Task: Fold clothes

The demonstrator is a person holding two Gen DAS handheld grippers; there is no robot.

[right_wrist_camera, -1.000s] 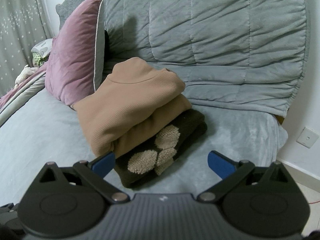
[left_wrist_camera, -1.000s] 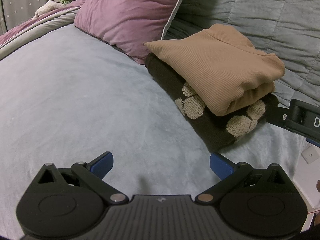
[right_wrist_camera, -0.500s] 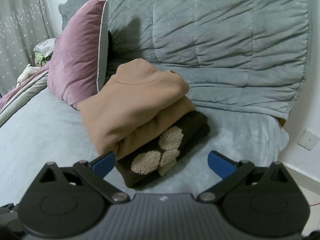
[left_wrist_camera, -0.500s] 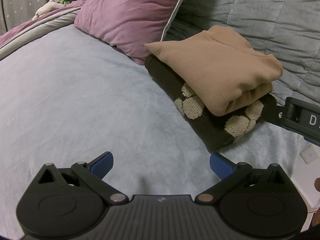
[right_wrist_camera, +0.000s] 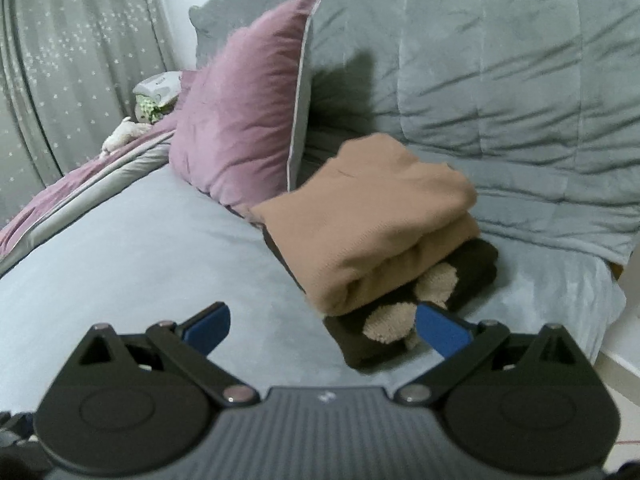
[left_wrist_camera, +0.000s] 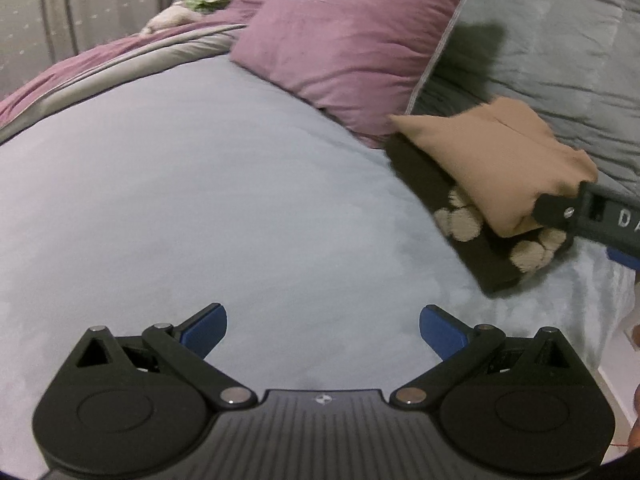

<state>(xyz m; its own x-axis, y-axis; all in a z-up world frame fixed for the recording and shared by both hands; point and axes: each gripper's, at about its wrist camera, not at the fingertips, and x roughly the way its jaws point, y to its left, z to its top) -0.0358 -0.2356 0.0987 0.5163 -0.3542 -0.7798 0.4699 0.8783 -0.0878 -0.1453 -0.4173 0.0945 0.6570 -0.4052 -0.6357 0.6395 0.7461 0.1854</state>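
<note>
Legible text is limited to the right gripper (left_wrist_camera: 612, 224), visible at the right edge of the left wrist frame: white capital letters "D" and a cut-off "A" are printed on its dark housing, and the remainder of the word runs out of frame. A small pale emblem sits at the lower centre of each wrist frame on the ribbed gripper body, but it is too small to read.
</note>
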